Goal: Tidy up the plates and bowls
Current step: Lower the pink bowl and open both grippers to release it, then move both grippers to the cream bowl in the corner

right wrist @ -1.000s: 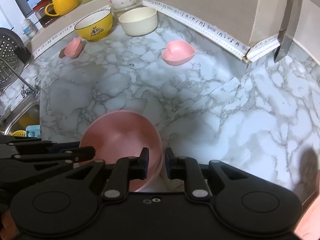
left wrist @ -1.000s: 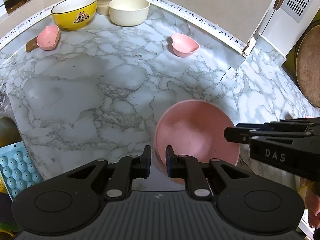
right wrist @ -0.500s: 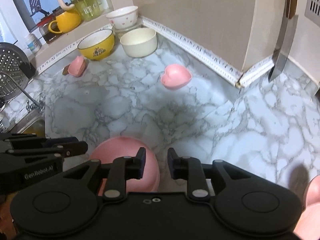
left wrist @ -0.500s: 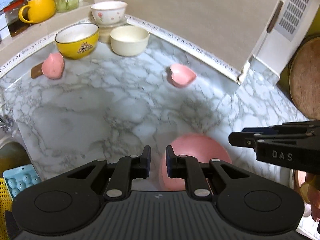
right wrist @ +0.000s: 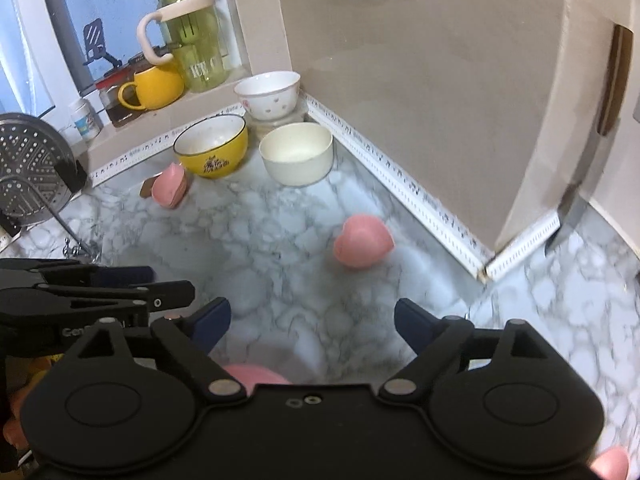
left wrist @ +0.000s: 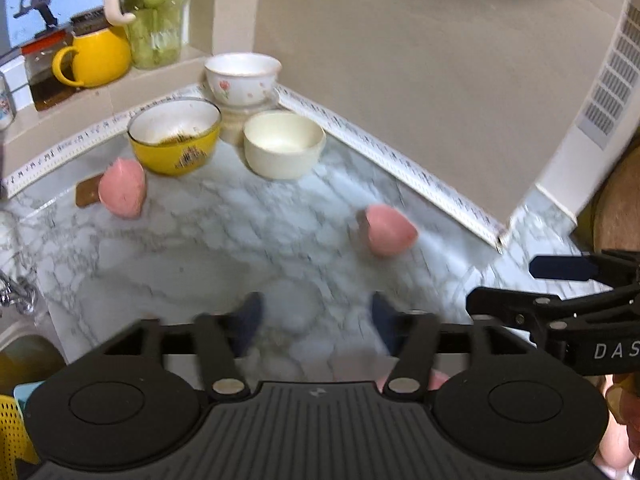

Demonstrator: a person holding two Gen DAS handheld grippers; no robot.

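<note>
My left gripper (left wrist: 316, 326) and my right gripper (right wrist: 312, 320) are both open and empty, side by side above the marble counter (left wrist: 200, 248). The big pink bowl (right wrist: 256, 376) lies almost hidden under the grippers; only slivers of its rim show (left wrist: 434, 380). A pink heart dish (left wrist: 388, 230) (right wrist: 362, 240) sits ahead on the counter. A second pink dish (left wrist: 122, 190) (right wrist: 170, 190) lies far left. A yellow bowl (left wrist: 174, 140) (right wrist: 212, 150), a cream bowl (left wrist: 284, 144) (right wrist: 296, 154) and a white flowered bowl (left wrist: 242, 78) (right wrist: 268, 94) stand in the back corner.
A beige wall (right wrist: 400, 60) and its trim bound the counter at right. A yellow mug (right wrist: 154, 86) and a green pitcher (right wrist: 192, 32) stand on the window ledge. A sink tap (right wrist: 76, 246) and a metal strainer (right wrist: 28, 172) are at left.
Both grippers have opened and let go of the big pink bowl. Both have pulled back and tilted up, so the bowl has slid under them and more wall shows.
</note>
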